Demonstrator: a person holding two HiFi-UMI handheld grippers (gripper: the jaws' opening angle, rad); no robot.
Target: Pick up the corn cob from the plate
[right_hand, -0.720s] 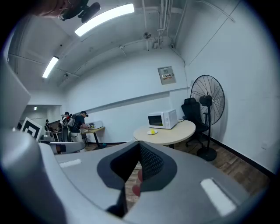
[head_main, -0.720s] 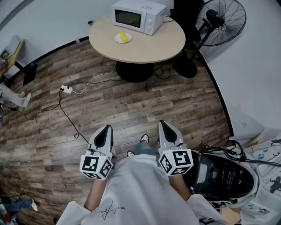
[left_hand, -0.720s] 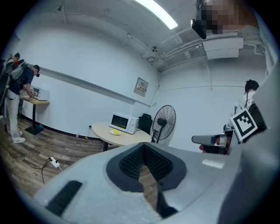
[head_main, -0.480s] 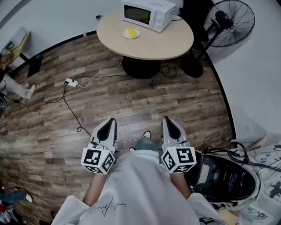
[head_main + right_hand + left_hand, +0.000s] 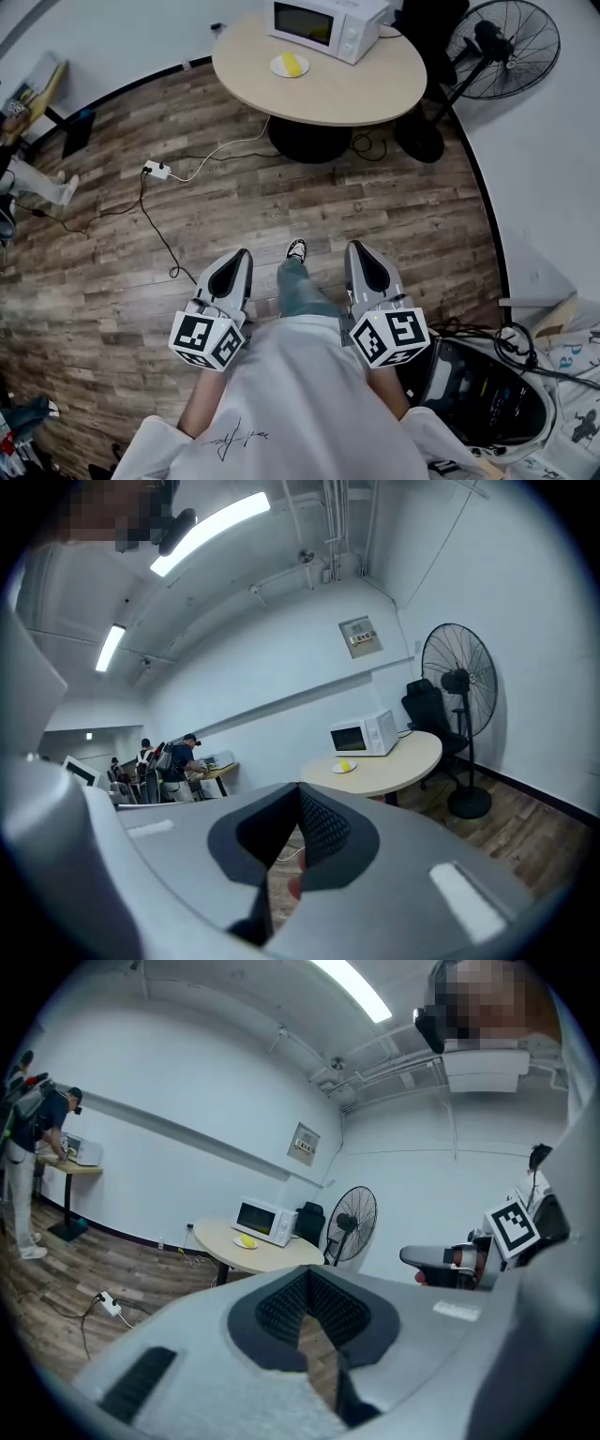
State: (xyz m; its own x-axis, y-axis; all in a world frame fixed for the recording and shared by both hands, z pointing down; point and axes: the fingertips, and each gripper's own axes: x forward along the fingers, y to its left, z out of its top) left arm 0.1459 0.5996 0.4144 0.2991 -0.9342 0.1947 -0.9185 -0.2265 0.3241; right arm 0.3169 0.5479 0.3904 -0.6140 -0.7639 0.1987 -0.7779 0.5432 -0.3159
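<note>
Both grippers sit low in front of the person, the left gripper (image 5: 236, 262) and the right gripper (image 5: 364, 255) each clenched on nothing, with their jaws tip to tip. Between them, just ahead, a shoe (image 5: 296, 249) is planted on the wood floor. Farther ahead and off to the left of the left gripper, a cable (image 5: 150, 234) trails across the floor; a foot that drifts that way could catch it. Well ahead stands the table (image 5: 366, 89), and on its near-left part the plate (image 5: 277, 66) holds the cob (image 5: 293, 64). The microwave (image 5: 328, 21) is just behind it.

The likeliest slip, in my judgement, is arriving with the jaws unopened (they would only shove the cob). Being round, it may roll off the plate, or the light plate may skate on the tabletop under a sideways nudge. An overshoot would knock the microwave.
</note>
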